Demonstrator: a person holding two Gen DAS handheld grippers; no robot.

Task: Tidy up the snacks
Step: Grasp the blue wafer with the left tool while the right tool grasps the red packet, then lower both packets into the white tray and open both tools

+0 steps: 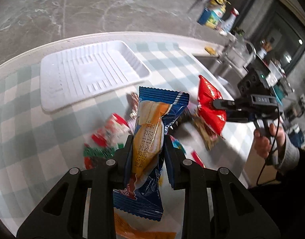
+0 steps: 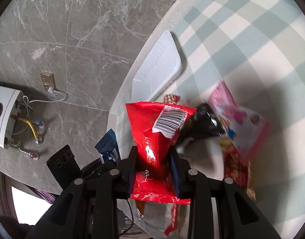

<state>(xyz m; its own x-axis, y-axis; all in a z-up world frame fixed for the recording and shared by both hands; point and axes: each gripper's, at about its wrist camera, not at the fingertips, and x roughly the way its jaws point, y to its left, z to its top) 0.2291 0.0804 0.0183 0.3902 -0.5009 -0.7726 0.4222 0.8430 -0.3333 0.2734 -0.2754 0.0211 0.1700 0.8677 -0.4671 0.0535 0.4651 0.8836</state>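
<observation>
While the left gripper is clamped on a blue snack pack standing up between its fingers, the right gripper pinches a red bag the same way. Beyond both, loose snacks lie before the white tray on the checked tablecloth.

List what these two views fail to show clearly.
- Blue snack pack: brand name covered by the left gripper, left wrist view.
- Loose snacks below: motion-blurred, unreadable.
- Red packet: front faces away, right wrist view.
- Pink pack: blurred.
</observation>
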